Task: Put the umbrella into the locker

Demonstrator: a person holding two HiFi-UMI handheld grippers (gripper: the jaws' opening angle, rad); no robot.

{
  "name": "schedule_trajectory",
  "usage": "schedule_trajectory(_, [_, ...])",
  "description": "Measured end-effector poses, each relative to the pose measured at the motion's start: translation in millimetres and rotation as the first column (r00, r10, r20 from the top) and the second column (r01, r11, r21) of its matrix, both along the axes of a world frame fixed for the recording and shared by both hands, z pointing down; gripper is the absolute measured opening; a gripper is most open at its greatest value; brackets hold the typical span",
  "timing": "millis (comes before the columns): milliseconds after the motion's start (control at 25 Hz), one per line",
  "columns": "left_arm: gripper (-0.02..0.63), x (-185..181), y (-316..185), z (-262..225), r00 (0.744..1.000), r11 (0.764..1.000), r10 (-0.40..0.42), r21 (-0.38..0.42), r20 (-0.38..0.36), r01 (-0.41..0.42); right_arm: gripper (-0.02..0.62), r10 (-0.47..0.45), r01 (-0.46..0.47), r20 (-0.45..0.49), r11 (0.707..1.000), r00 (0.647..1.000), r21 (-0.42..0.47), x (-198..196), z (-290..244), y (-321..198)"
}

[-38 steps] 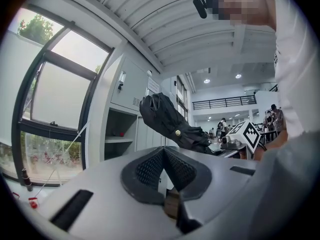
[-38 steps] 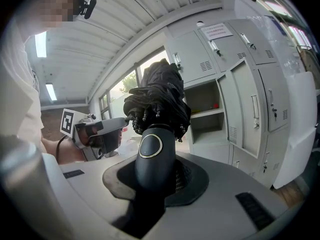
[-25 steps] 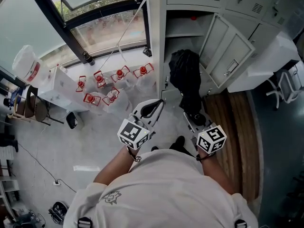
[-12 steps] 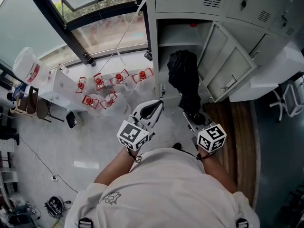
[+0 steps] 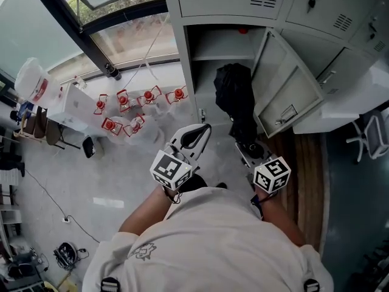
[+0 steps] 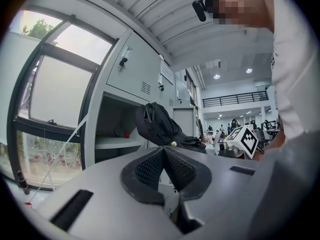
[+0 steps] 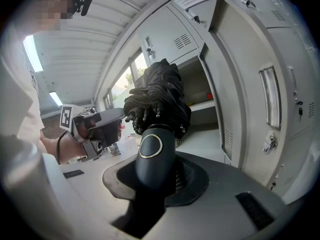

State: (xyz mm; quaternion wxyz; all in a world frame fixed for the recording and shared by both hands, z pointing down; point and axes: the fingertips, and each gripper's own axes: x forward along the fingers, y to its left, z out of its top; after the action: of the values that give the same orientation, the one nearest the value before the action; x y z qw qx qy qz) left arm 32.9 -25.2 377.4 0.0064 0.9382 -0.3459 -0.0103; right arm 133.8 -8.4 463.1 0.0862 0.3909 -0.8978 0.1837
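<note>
Umbrella (image 5: 234, 95) handle pinched in R gripper (image 5: 246, 152) fingers, pointing at locker (image 5: 186, 72); L gripper (image 5: 201, 131) fingers together, empty.

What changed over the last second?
The person has moved closer to the open locker: its opening looks wider in the head view, and the umbrella now sits before its middle, not yet inside. Nothing taken or released. Unchanged: right tongs clamped on the umbrella's handle, left tongs shut and empty alongside, locker door open.
</note>
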Motion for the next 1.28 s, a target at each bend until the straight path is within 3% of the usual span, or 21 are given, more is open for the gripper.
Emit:
schedule_trajectory(120, [0.011, 2.0, -9.6, 0.8, 1.000, 1.000, 0.002, 0.013, 0.011, -0.002, 0.110, 0.003, -0.003, -0.005, 1.000, 1.000, -0.005, 2.0, 3.9, -9.8])
schedule_trajectory(560, [0.011, -16.3, -73.1, 31.0, 1.000, 0.998, 0.029, -0.057, -0.009, -0.030, 0.112, 0.024, -0.027, -0.021, 0.992, 0.999, -0.122, -15.8, 47.3, -49.5])
schedule_trajectory(760, [0.011, -30.4, -102.2, 43.2, 0.998, 0.996, 0.064, -0.069, -0.003, -0.064, 0.112, 0.032, -0.048, -0.091, 0.983, 0.995, -0.180, -21.8, 84.0, -70.6])
schedule_trajectory(1280, [0.011, -44.2, -140.5, 81.1, 0.981, 0.980, 0.186, -0.089, 0.051, -0.181, 0.115, 0.131, -0.169, -0.148, 0.943, 0.980, -0.286, -42.4, 135.1, -111.1])
